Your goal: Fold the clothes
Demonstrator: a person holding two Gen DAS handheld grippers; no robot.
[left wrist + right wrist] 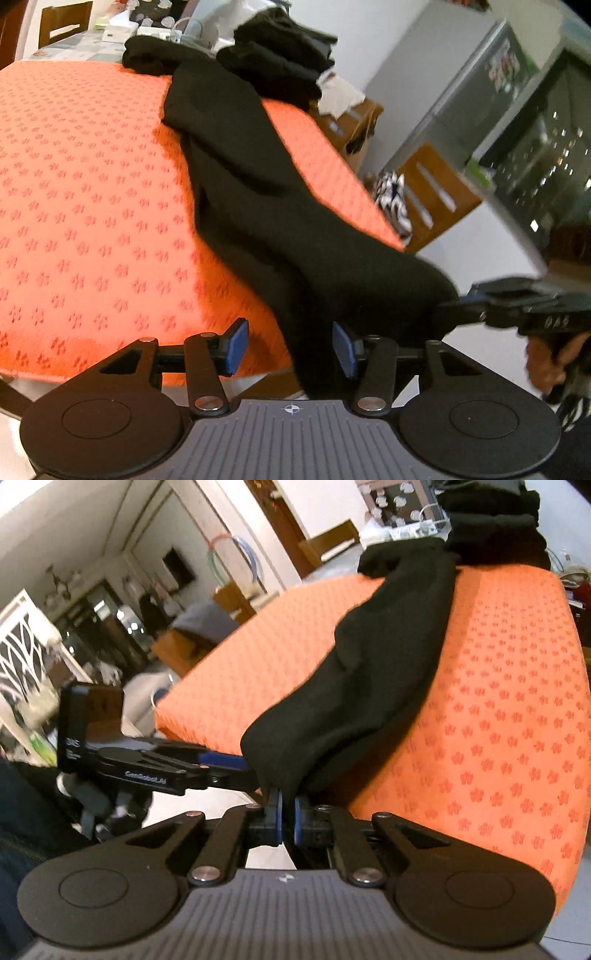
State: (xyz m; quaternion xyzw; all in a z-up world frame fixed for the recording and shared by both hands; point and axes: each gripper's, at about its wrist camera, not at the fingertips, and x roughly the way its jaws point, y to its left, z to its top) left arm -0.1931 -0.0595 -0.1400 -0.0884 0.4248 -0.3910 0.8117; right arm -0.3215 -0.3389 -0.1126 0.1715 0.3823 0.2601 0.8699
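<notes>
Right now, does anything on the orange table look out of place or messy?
The long black garment lies rumpled across the orange tablecloth, its near end off the table edge, pinched in the right gripper. The left gripper is open. More black clothes are heaped at the far end.

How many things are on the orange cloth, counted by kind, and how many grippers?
Long black garment lying stretched out: 1
Piles of black clothes at the far end: 1
Grippers: 2, left gripper and right gripper
Total: 4
</notes>
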